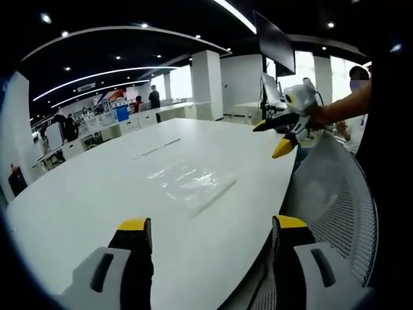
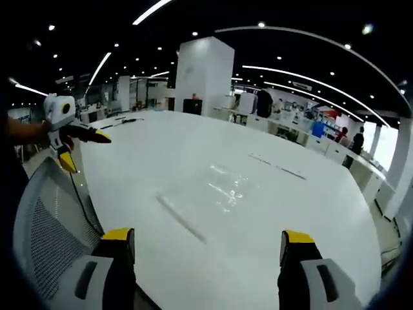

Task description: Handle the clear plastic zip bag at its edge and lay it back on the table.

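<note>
I see the clear zip bag lying flat on the white table, well apart from both grippers. My left gripper and right gripper are spread wide, holding nothing.

**What you can't make out from here**

Your clear zip bag is nearly lost against the white table; in the right gripper view, its outline at 12 o'clock from the jaws blurs into glare, so you can't tell which edge carries the zip. The mesh chair is cut off at 4 o'clock in the left gripper view. The people at the far desks are too small to tell apart.
</note>
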A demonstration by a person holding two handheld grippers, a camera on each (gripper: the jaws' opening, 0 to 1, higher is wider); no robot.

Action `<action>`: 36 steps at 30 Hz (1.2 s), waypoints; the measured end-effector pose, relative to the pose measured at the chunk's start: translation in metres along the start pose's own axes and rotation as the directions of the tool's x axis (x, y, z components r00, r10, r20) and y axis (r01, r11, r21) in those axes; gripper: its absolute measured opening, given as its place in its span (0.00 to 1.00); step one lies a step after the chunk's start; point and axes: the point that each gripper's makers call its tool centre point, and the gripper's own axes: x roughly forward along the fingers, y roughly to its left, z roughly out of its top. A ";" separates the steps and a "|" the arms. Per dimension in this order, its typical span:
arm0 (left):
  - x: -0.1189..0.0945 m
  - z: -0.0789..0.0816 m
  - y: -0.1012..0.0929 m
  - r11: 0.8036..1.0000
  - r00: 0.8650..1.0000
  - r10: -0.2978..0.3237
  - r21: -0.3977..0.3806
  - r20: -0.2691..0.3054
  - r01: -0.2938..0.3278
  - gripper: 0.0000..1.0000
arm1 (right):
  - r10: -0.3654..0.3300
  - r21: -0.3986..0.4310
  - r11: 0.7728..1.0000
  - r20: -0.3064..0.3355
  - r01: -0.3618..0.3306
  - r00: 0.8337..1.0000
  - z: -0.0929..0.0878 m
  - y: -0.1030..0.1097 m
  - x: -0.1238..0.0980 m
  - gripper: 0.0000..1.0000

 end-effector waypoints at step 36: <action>-0.003 -0.032 0.031 1.000 1.000 -0.017 -0.007 -0.012 0.017 0.99 | -0.036 0.079 0.996 0.003 0.036 0.999 -0.016 0.002 -0.033 1.00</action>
